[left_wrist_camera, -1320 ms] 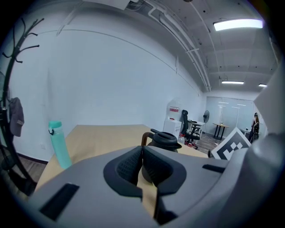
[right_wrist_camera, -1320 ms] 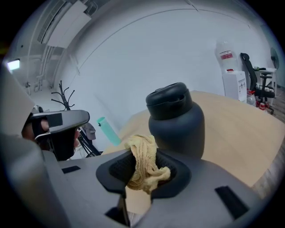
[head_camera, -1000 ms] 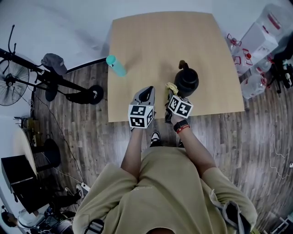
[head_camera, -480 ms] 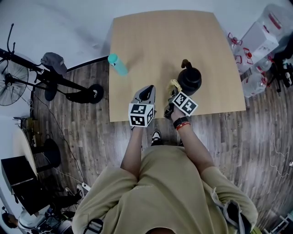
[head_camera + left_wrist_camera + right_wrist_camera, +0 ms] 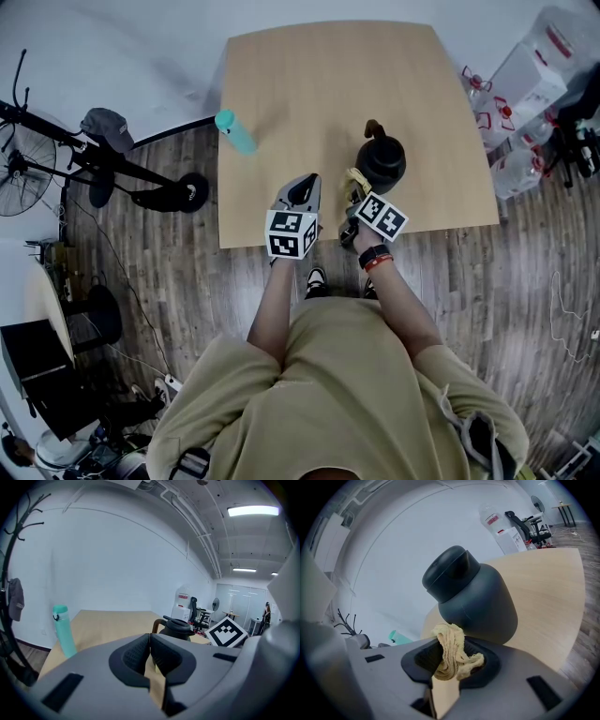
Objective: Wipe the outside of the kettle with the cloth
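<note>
A dark grey kettle (image 5: 382, 160) with a brown handle stands upright on the tan table (image 5: 309, 84), near its front right. My right gripper (image 5: 352, 195) is shut on a bunched yellow cloth (image 5: 451, 651), and the cloth touches the kettle's (image 5: 476, 600) lower side. The left gripper (image 5: 302, 193) hovers at the table's front edge, left of the kettle (image 5: 177, 627), its jaws shut with nothing between them.
A teal bottle (image 5: 235, 132) stands near the table's left edge, also in the left gripper view (image 5: 63, 630). White boxes and plastic jugs (image 5: 534, 84) sit on the floor to the right. A fan and a stand (image 5: 56, 159) are on the left floor.
The right gripper with the cloth has shifted a little along the kettle's near side and tilted. The left gripper has stayed put.
</note>
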Motion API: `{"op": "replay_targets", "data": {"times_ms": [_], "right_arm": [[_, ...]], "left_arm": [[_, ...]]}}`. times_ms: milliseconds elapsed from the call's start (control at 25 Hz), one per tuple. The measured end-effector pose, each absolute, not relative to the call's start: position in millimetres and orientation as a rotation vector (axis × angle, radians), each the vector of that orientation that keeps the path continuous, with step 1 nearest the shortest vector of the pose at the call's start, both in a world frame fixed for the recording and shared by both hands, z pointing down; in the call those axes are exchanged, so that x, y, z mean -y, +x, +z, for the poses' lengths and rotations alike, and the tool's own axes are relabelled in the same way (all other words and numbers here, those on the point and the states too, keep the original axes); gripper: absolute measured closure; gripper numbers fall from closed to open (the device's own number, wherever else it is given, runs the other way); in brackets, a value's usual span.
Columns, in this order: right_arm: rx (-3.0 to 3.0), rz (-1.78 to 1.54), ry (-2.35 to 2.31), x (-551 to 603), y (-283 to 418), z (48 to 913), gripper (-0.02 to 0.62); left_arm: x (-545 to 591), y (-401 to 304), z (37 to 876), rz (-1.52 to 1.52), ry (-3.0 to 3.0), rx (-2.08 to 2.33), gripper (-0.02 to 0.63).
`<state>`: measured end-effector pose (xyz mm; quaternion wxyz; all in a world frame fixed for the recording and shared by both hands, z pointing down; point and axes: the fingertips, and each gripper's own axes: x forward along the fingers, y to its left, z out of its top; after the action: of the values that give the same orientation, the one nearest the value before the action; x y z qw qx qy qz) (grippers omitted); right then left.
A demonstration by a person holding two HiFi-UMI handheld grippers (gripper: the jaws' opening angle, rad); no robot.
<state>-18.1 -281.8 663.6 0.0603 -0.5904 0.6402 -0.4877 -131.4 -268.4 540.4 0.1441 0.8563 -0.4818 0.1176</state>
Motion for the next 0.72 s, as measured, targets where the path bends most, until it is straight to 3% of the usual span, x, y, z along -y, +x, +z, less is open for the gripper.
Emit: {"op": "replay_targets", "data": {"times_ms": [720], "right_arm": [[-2.052,-1.514,-1.671,255.0,10.0,659.2,0.482]], "left_arm": [[249.1,-91.7,535.7,0.346,2.483,1.385,0.581]]}}
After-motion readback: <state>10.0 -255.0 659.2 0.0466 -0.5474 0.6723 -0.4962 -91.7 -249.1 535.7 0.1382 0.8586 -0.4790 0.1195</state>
